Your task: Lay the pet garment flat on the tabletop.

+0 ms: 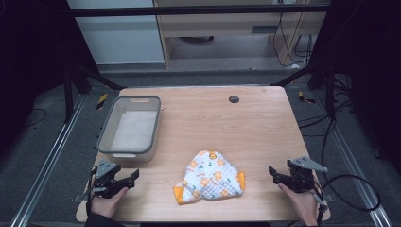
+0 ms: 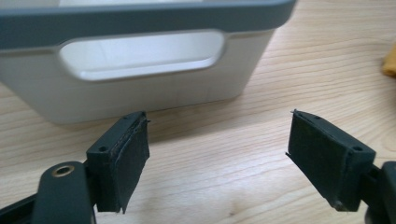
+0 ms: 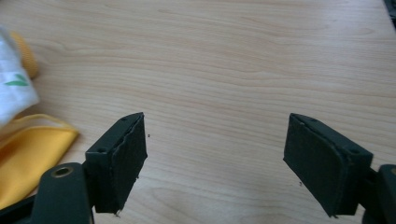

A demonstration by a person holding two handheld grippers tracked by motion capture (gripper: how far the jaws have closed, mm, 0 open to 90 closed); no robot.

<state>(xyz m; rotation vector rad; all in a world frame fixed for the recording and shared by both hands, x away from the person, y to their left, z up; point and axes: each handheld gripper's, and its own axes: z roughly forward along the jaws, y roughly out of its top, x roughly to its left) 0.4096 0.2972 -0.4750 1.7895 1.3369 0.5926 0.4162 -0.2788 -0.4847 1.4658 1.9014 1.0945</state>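
High view puts one crumpled quilted cloth (image 1: 210, 178), white with orange print and yellow lining, on my wooden table (image 1: 246, 123), between my left gripper (image 1: 128, 178) and right gripper (image 1: 275, 174), touching neither. Both have jaws spread wide, holding nothing. One grey rectangular plastic bin (image 1: 130, 124) with a cut-out handle sits just beyond the left gripper.

Bright tabletop, dark surroundings, soft shadows, slight blur

The bin (image 1: 129, 126) sits at the table's (image 1: 265, 123) left, the cloth (image 1: 209, 178) near its front middle.
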